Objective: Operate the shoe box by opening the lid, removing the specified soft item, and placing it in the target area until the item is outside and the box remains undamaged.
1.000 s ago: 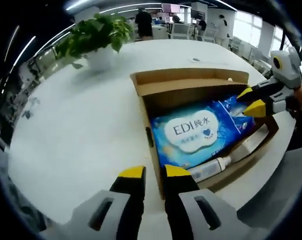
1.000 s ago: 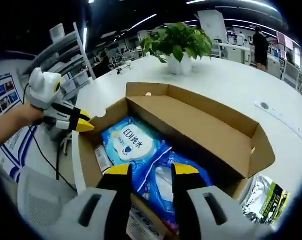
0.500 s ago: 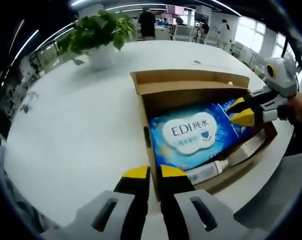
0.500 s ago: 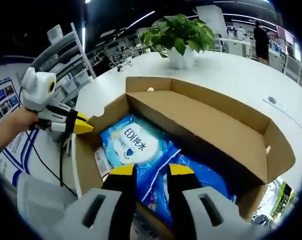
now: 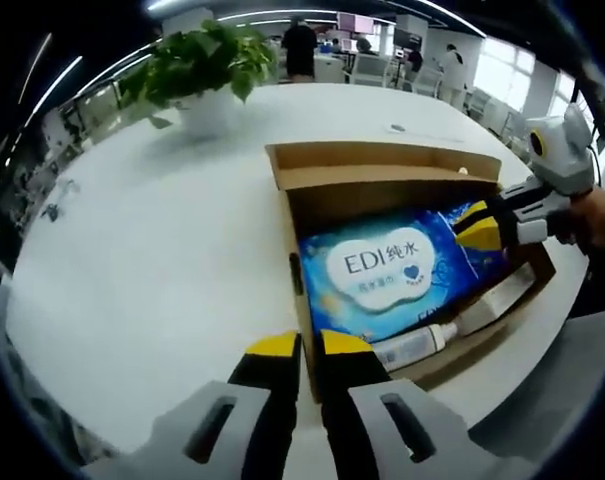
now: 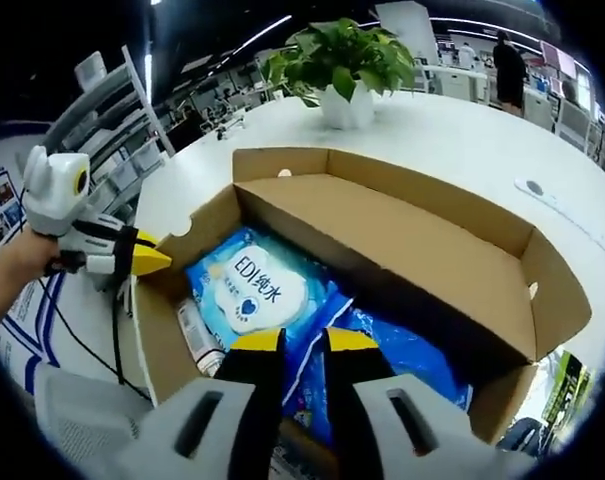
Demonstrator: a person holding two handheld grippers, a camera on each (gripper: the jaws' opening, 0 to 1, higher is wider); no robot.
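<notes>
The brown shoe box (image 5: pixel 294 215) (image 6: pixel 402 235) sits open on the white round table, lid flap standing along its far side. A blue wet-wipes pack labelled EDI (image 5: pixel 382 268) (image 6: pixel 247 290) lies inside. My right gripper (image 6: pixel 303 342) (image 5: pixel 479 227) reaches into the box, jaws shut on a fold at the pack's end. My left gripper (image 5: pixel 310 346) (image 6: pixel 147 262) is at the box's end wall, jaws almost together with the cardboard rim between them.
A white tube (image 5: pixel 412 345) (image 6: pixel 197 335) lies in the box beside the pack. A potted plant (image 5: pixel 197 60) (image 6: pixel 337 60) stands farther back on the table (image 5: pixel 132 250). A silver-green pouch (image 6: pixel 564 388) lies outside the box. A cable hangs off the table edge.
My right gripper's jaws have closed in on the blue pack's fold. My left gripper's jaws narrowed on the box wall and have since held still.
</notes>
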